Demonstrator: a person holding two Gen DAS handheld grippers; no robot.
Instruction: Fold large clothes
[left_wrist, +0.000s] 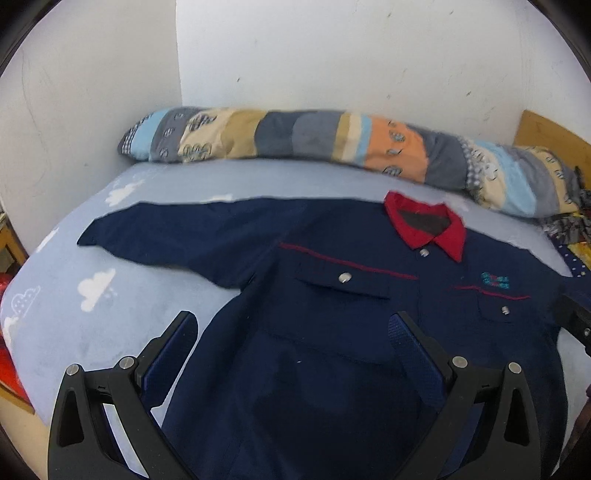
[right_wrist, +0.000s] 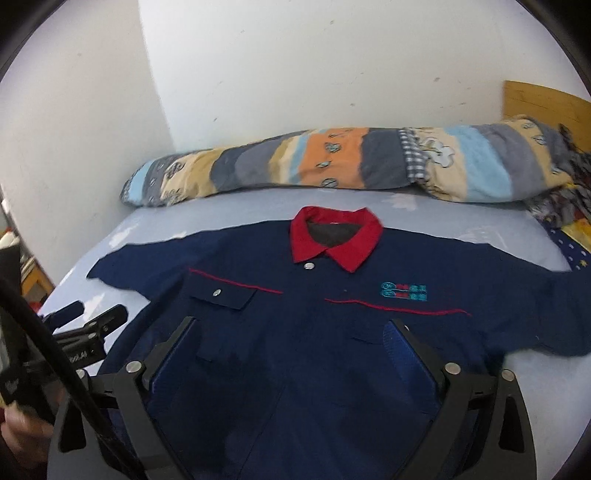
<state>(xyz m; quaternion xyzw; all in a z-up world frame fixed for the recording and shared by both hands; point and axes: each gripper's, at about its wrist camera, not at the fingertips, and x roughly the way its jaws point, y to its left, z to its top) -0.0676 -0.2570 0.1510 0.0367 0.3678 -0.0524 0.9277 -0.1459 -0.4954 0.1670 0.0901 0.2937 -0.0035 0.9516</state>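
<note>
**Lying flat on the bed: one navy work jacket, both grippers above it**

- Item 1: navy work jacket (right_wrist: 314, 332), front up, spread on the bed (left_wrist: 74, 295) with its light blue cloud-print sheet. Red collar (right_wrist: 334, 240) at the jacket's far end; red piping across the chest; two flap pockets with metal snaps; a teal and red embroidered logo (right_wrist: 402, 290) on the chest below the collar. Sleeves spread out to either side of the jacket body.
- Item 2: patchwork bolster pillow (left_wrist: 314, 140), lying along the white wall beyond the jacket's collar, apart from it.
- Item 3: wooden headboard (right_wrist: 546, 107), past the jacket's sleeve at the pillow's end.
- Item 4: left gripper (left_wrist: 291, 332), jaws wide apart, nothing between them, hovering over the jacket's lower body near the sleeve side seam. It also shows in the right wrist view, beside the jacket's edge.
- Item 5: right gripper (right_wrist: 293, 332), jaws wide apart, holding nothing, over the middle of the jacket below the chest pockets.
</note>
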